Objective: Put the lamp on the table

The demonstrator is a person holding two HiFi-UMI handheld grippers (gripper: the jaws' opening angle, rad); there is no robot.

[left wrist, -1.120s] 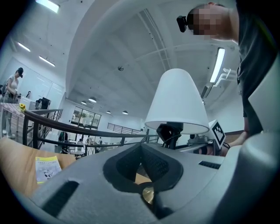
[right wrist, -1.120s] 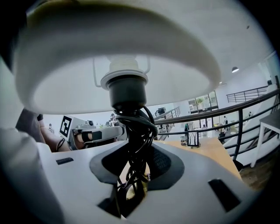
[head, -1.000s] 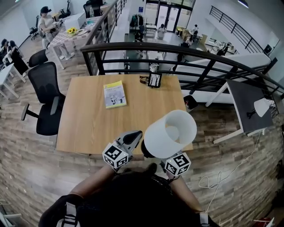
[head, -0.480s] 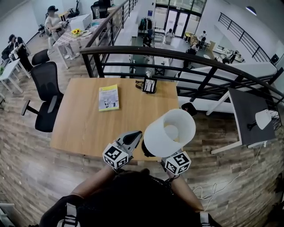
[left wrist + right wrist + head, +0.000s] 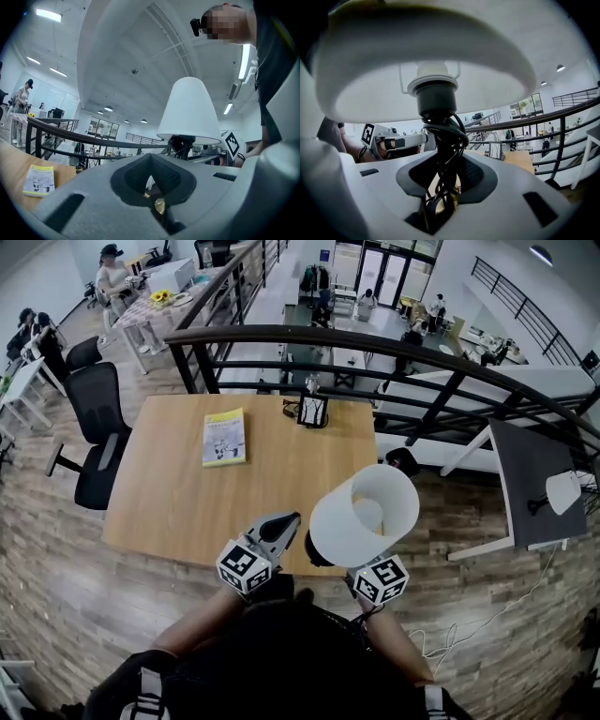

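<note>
A lamp with a white cone shade [image 5: 364, 515] hangs upright over the front right corner of the wooden table [image 5: 169, 502]. My right gripper [image 5: 443, 187] is shut on its dark stem [image 5: 440, 140], which is wrapped in black cord, just under the socket. In the head view the shade hides those jaws and only the marker cube [image 5: 380, 579] shows. My left gripper [image 5: 281, 529] is beside the lamp on the left, shut with nothing in it. The shade [image 5: 190, 112] stands to the right in the left gripper view.
A yellow booklet [image 5: 224, 437] lies on the far left of the table and a black holder [image 5: 312, 411] stands at its far edge. A black railing [image 5: 375, 343] runs behind. An office chair [image 5: 94, 418] is at the left, and a small desk [image 5: 530, 474] at the right.
The lamp shade has drifted slightly right in my right gripper's grip. The head view has shifted a little over the table. The left gripper looks the same.
</note>
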